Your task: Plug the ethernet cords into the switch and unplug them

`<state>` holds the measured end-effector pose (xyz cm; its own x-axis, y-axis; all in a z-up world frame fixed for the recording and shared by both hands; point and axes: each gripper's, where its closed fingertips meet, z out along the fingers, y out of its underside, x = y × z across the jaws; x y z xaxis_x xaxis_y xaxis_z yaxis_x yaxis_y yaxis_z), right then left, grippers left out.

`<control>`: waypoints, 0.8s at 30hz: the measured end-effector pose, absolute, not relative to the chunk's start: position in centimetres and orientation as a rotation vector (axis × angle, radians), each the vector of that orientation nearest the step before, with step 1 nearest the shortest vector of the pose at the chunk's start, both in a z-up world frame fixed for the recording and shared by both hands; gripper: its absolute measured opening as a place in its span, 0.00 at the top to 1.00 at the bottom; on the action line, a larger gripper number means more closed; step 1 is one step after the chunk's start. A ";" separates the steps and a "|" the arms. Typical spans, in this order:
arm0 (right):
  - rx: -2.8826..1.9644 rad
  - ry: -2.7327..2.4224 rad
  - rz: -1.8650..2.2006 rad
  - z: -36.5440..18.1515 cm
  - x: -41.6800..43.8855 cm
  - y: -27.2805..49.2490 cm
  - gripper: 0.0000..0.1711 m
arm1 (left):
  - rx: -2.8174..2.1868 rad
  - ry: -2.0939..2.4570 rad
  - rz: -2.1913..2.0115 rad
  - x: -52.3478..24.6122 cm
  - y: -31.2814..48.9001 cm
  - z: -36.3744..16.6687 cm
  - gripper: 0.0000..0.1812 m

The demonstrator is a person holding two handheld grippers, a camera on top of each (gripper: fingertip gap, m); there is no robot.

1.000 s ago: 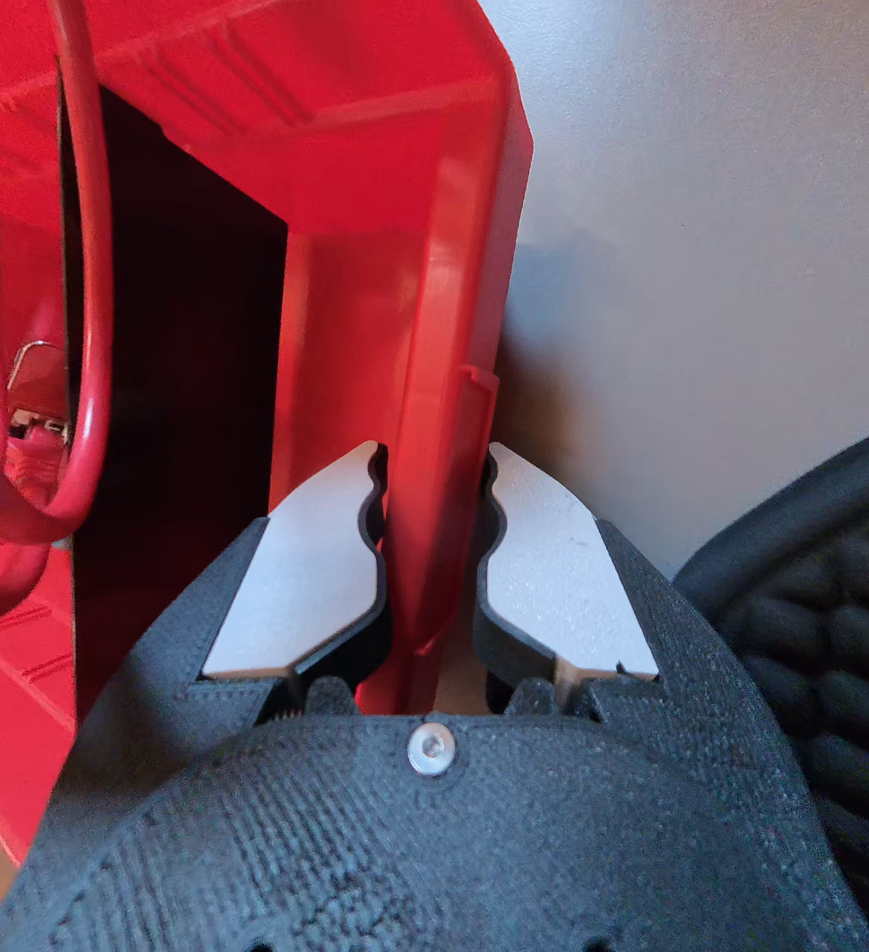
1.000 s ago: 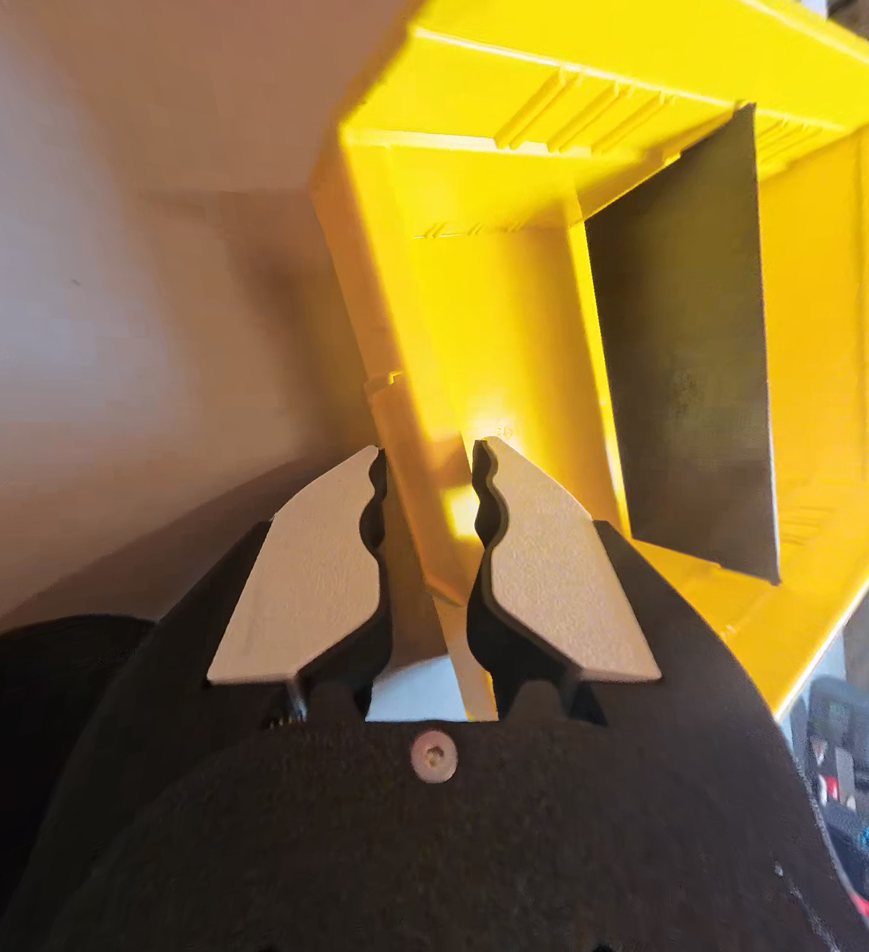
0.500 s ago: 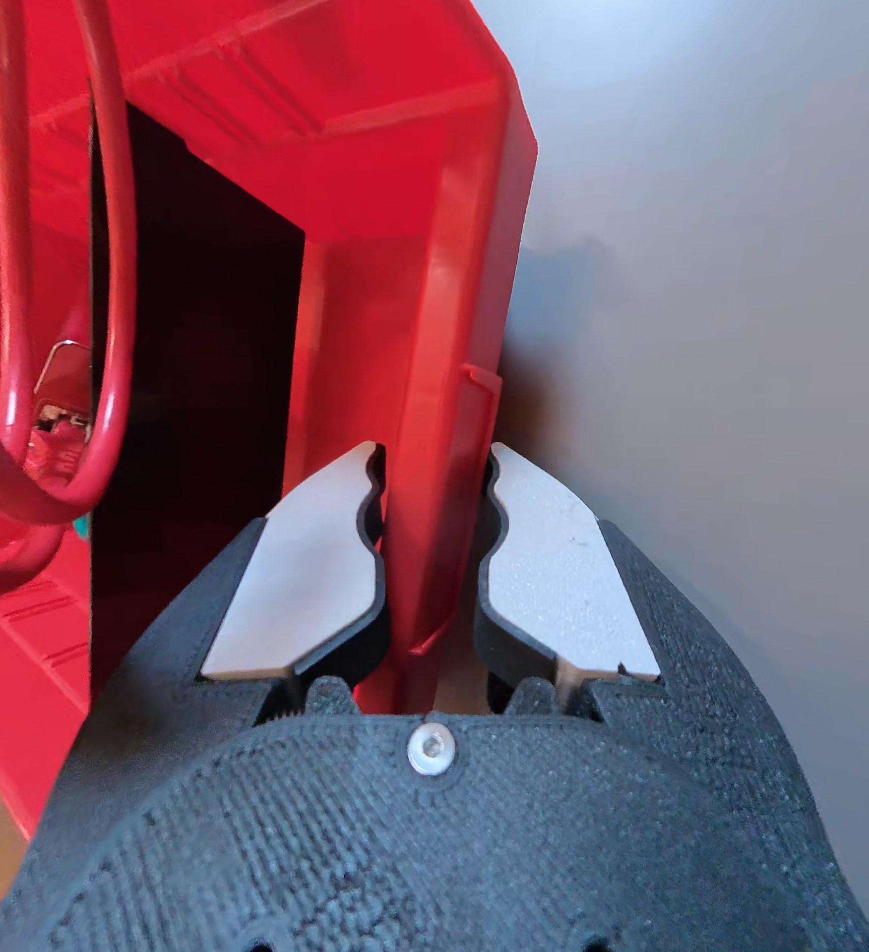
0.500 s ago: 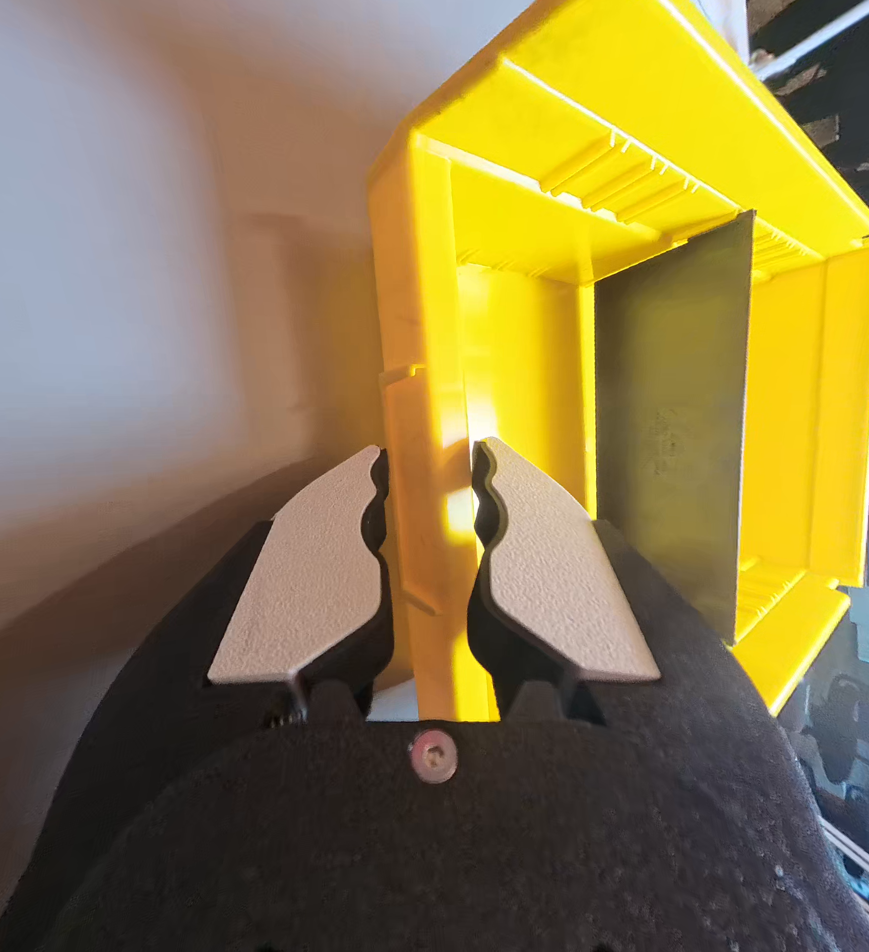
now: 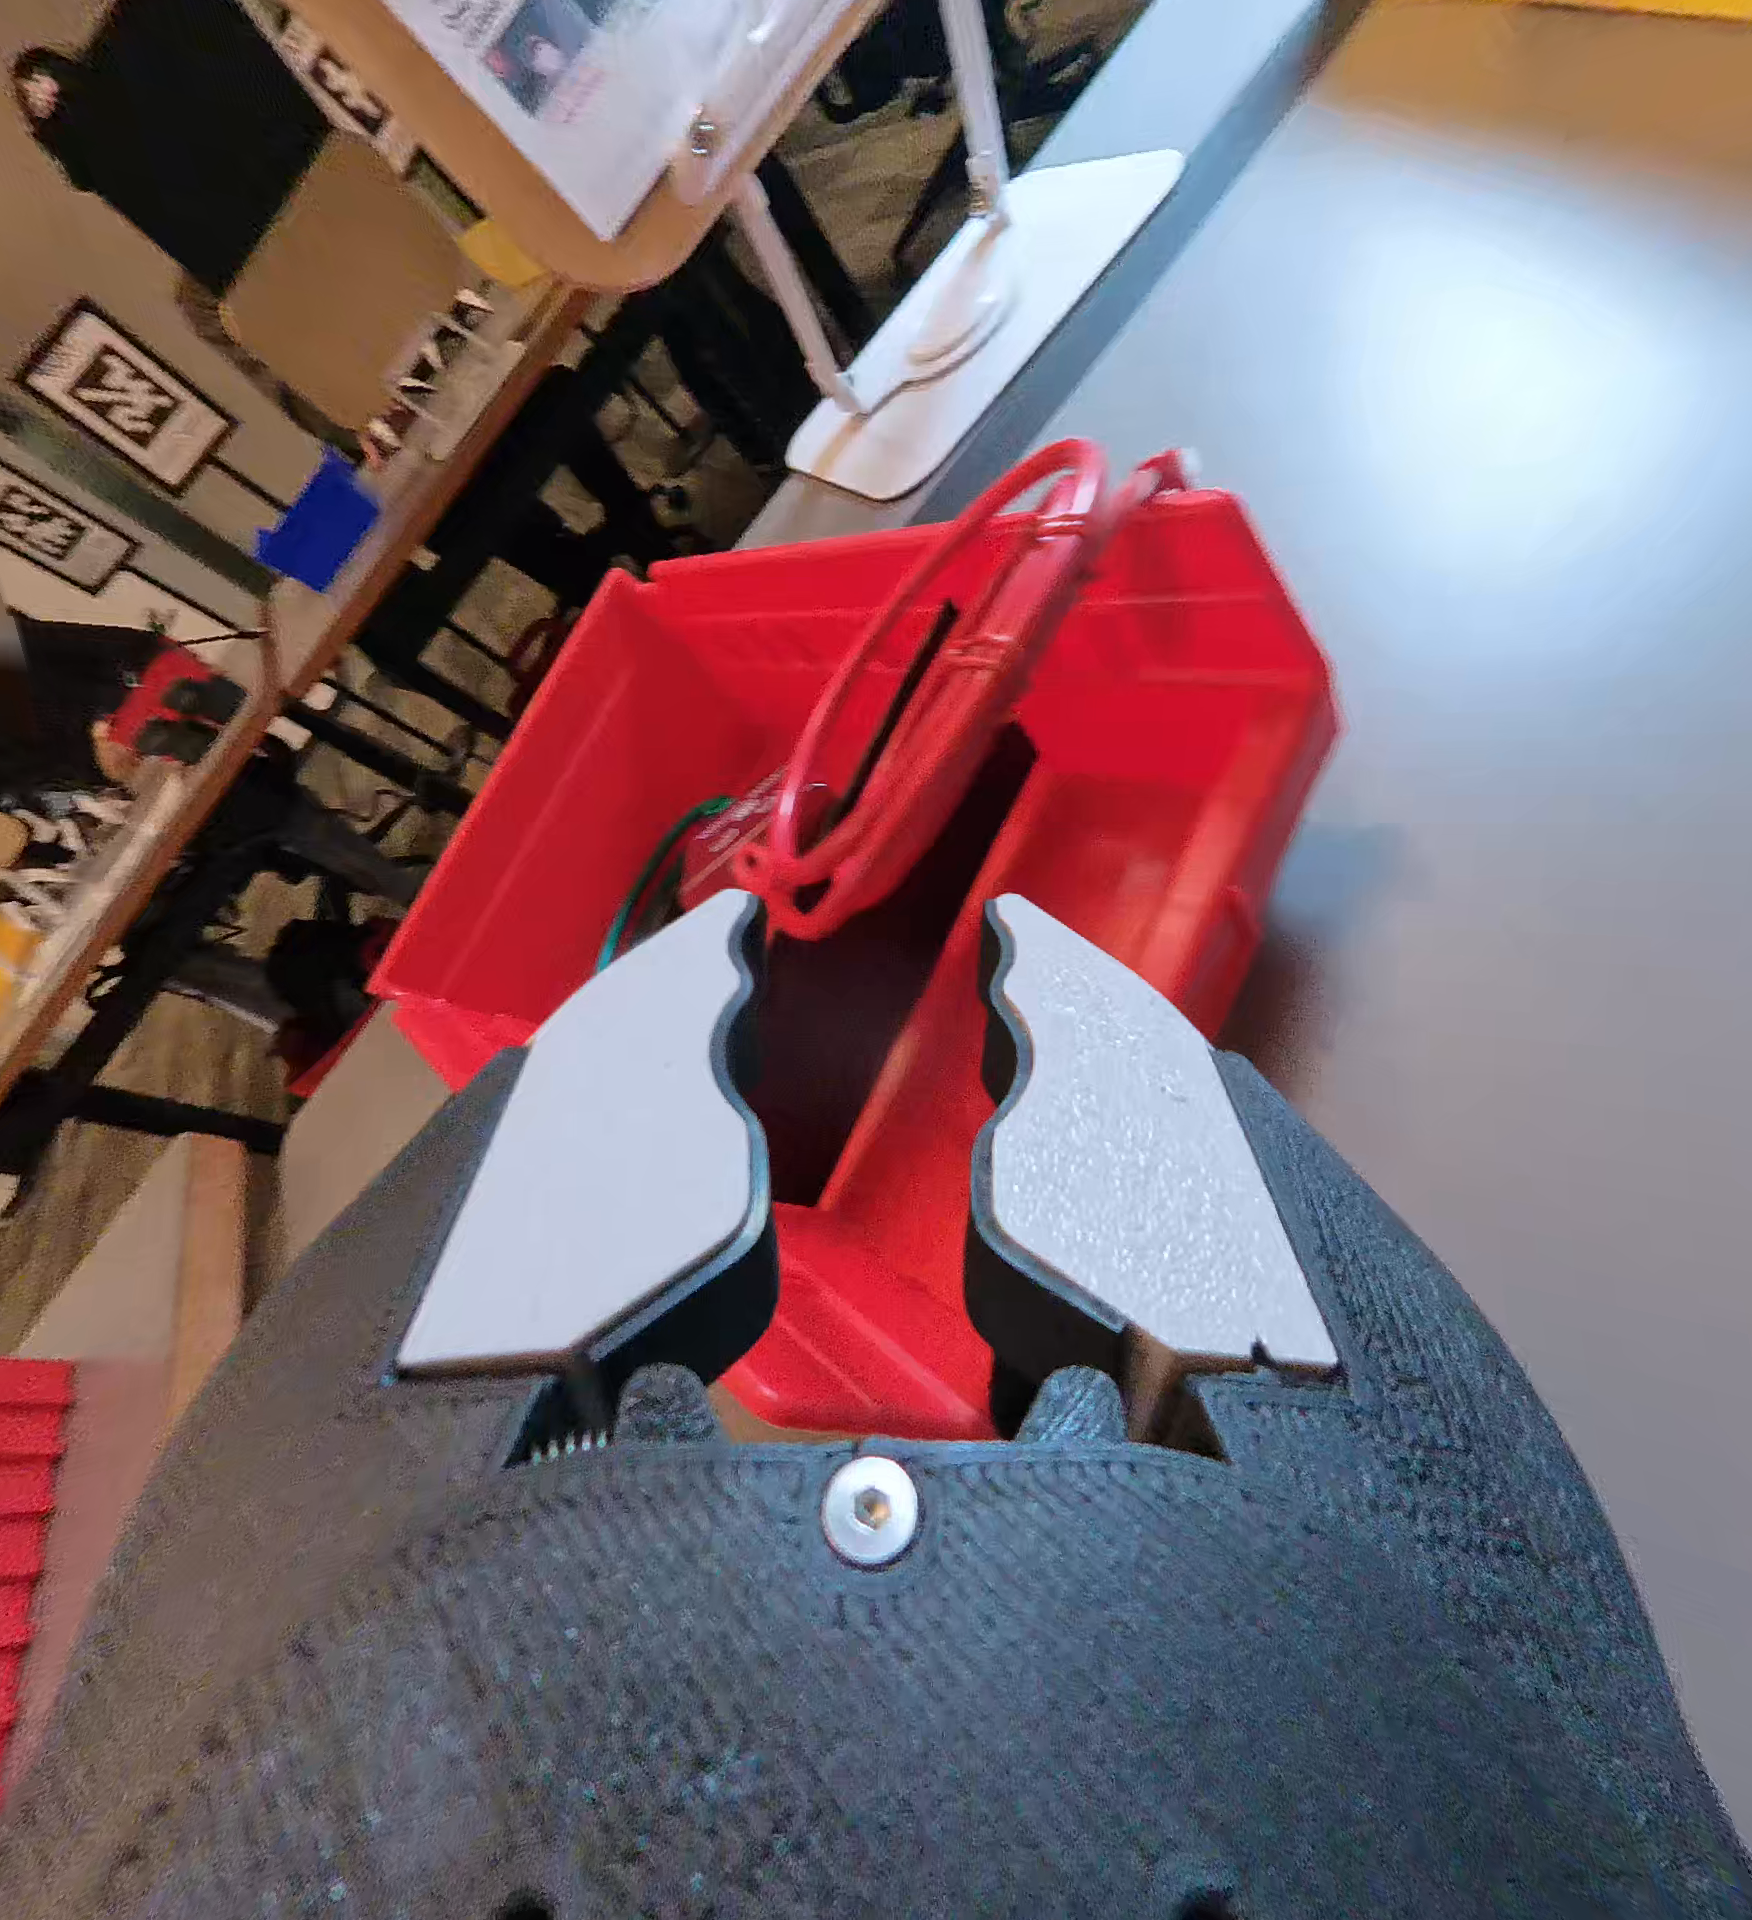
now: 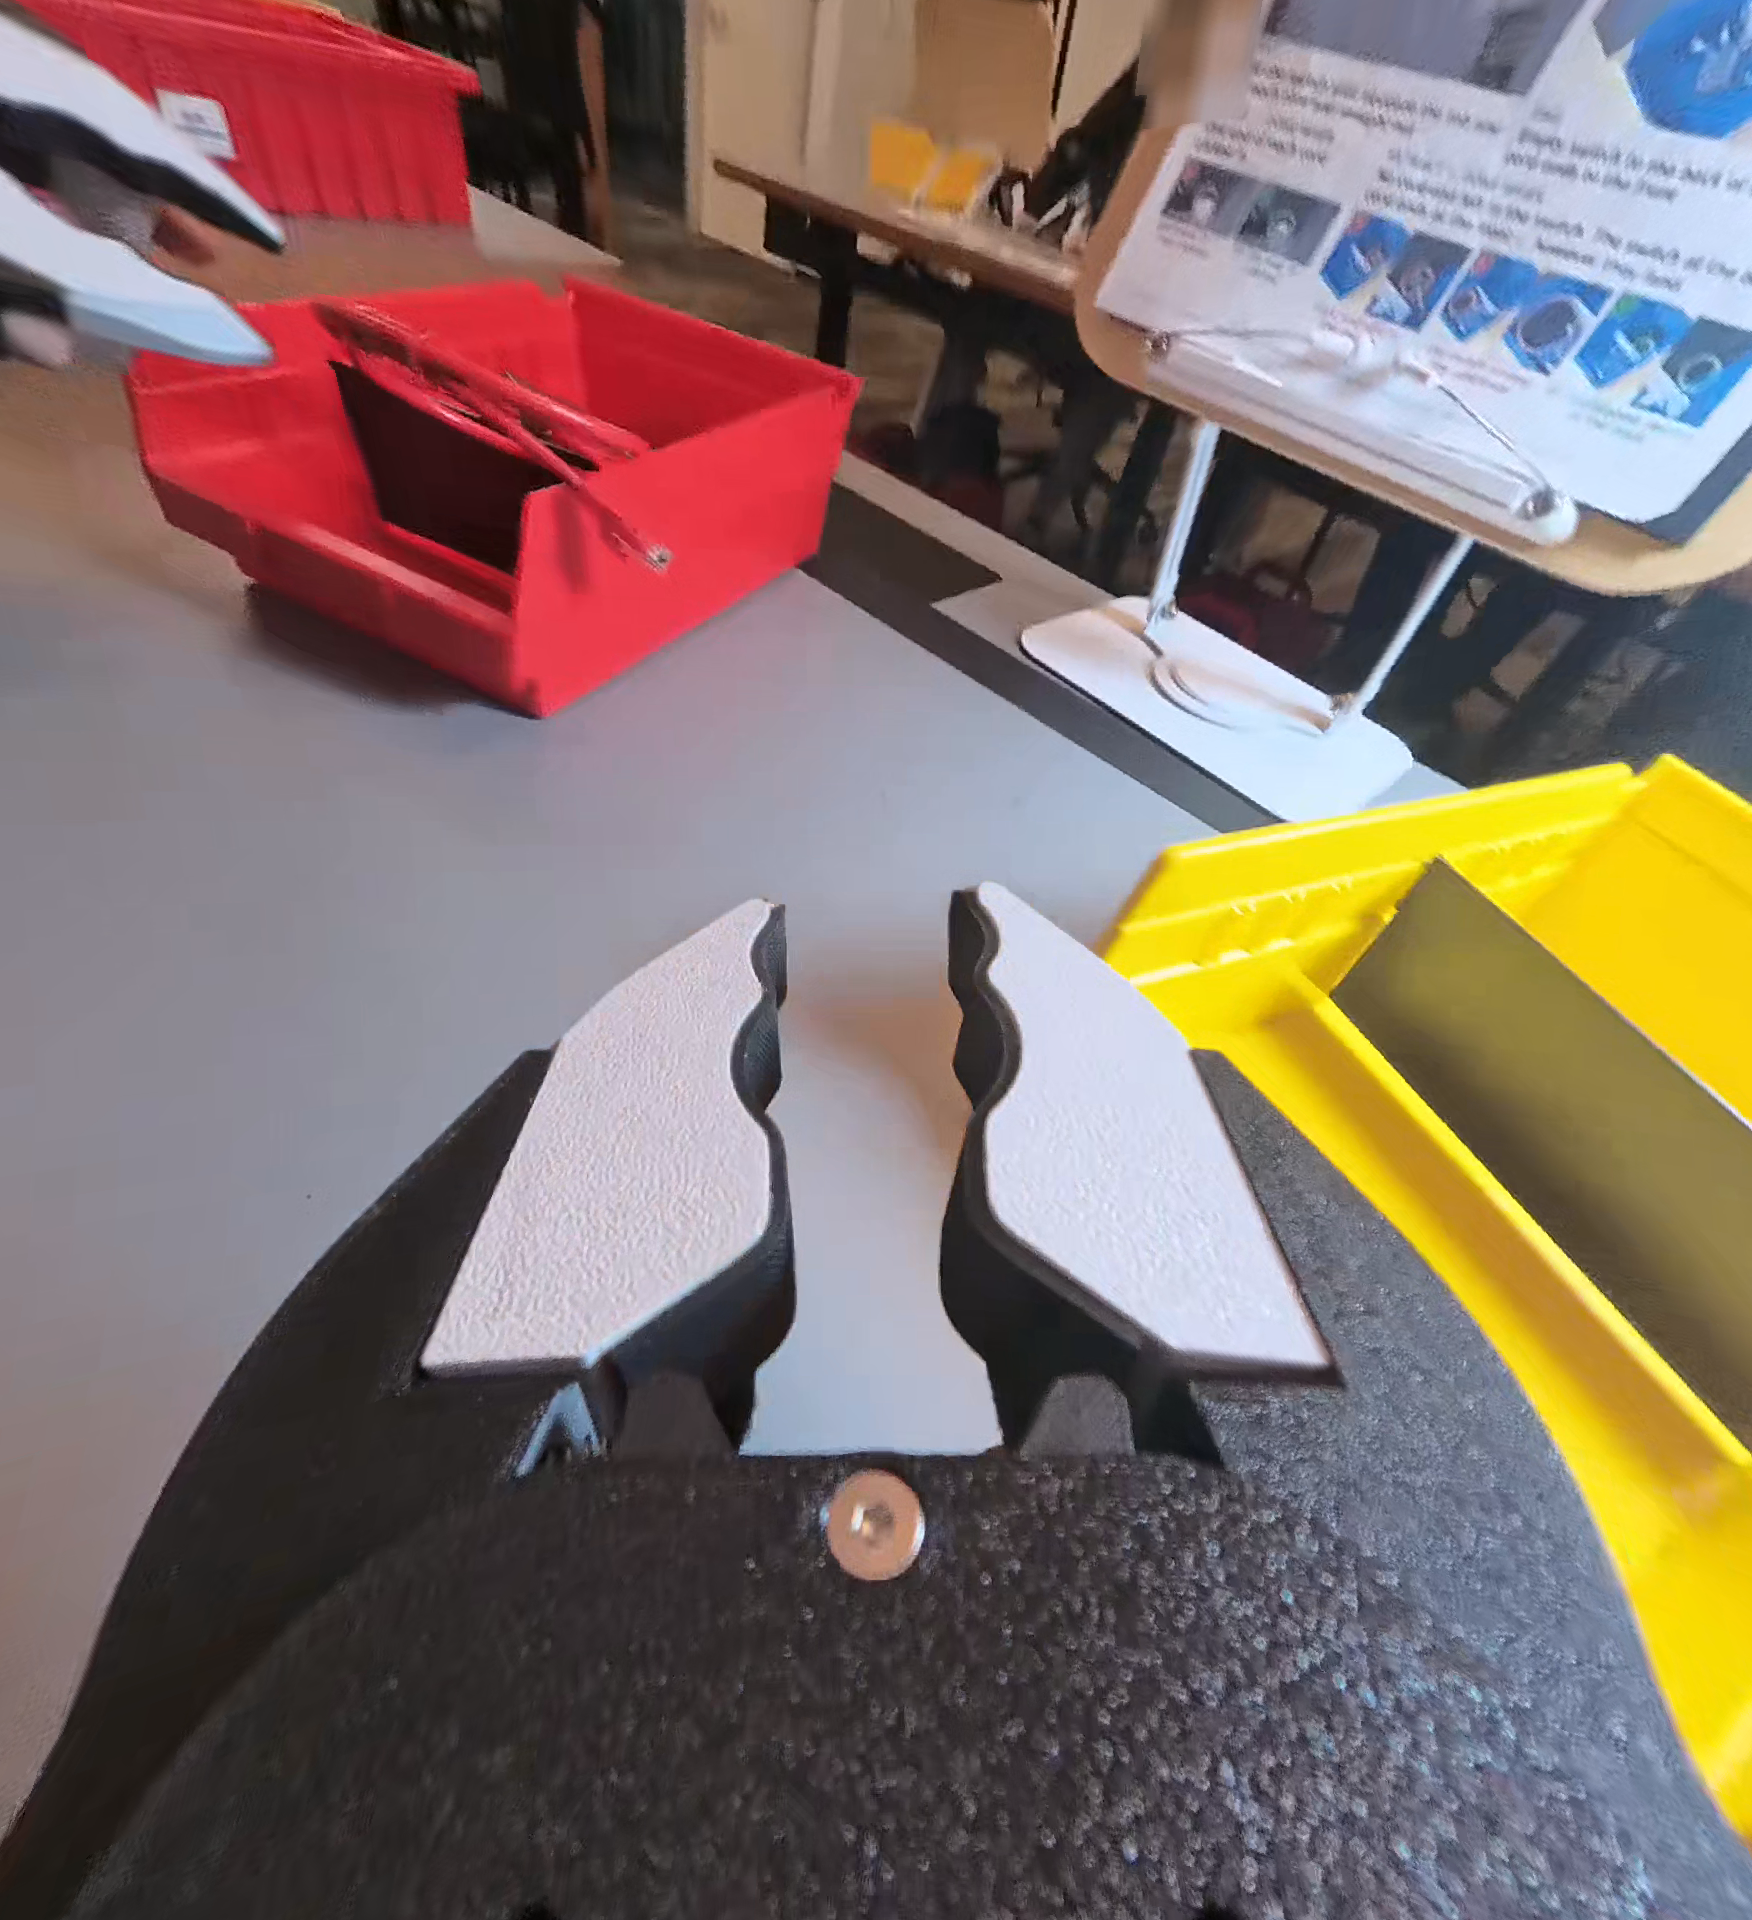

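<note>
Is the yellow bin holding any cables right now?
None visible: the yellow bin shows only a dark divider panel; part lies out of frame.

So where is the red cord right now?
The red cord is coiled inside the red bin, on the grey table, just ahead of the open left gripper; the right wrist view shows it far left.

left tongs (image 5: 867, 914) released red bin (image 5: 1215, 727) | right tongs (image 6: 864, 904) released yellow bin (image 6: 1267, 997)
</note>
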<state>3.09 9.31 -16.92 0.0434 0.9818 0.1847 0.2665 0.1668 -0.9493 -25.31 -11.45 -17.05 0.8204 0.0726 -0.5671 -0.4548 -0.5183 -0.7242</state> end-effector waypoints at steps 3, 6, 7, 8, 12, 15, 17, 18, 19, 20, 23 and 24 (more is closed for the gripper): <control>-1.241 -1.475 0.814 -19.1 2.3 8.5 0.85 | -2.064 0.305 0.750 -27.4 -10.2 -18.0 0.73; -1.231 -1.547 0.781 -21.0 1.9 7.7 0.85 | -2.124 0.434 0.886 -28.6 -8.6 -19.7 0.79; -1.228 -1.562 0.769 -21.3 1.9 7.6 0.85 | -2.149 0.476 0.967 -29.3 -8.4 -19.9 0.88; -1.231 -1.564 0.761 -21.4 1.9 7.6 0.85 | -2.126 0.511 1.038 -29.7 -8.0 -19.3 0.93; -1.268 -1.535 0.815 -21.4 1.9 7.9 0.87 | -2.080 0.398 0.985 -31.2 -6.4 -14.6 0.93; -1.275 -1.541 0.814 -21.8 1.9 8.0 0.87 | -2.009 0.304 0.905 -32.6 -5.0 -9.7 0.93; -1.263 -1.546 0.797 -21.9 2.0 7.9 0.88 | -1.977 0.258 0.909 -33.8 -4.2 -6.7 0.93; -1.257 -1.547 0.790 -21.9 2.0 7.9 0.88 | -1.964 0.241 0.898 -34.2 -3.9 -5.3 0.93; -1.250 -1.547 0.790 -21.8 2.1 7.9 0.88 | -1.946 0.225 0.884 -34.3 -3.7 -3.9 0.93; -1.243 -1.544 0.796 -21.7 2.2 7.8 0.88 | -1.920 0.217 0.882 -34.3 -3.5 -2.3 0.93; -1.227 -1.521 0.847 -20.9 2.1 7.6 0.88 | -1.841 0.220 0.904 -33.0 -3.5 2.5 0.93; -1.226 -1.513 0.874 -20.5 2.0 7.4 0.88 | -1.814 0.223 0.916 -32.3 -3.6 4.1 0.93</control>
<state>1.97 7.38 -20.46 -0.0282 0.9707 0.2388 0.2787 0.2370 -0.9307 -32.26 -3.64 4.09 0.6905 0.2575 -0.6759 -0.5396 -0.4388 -0.7185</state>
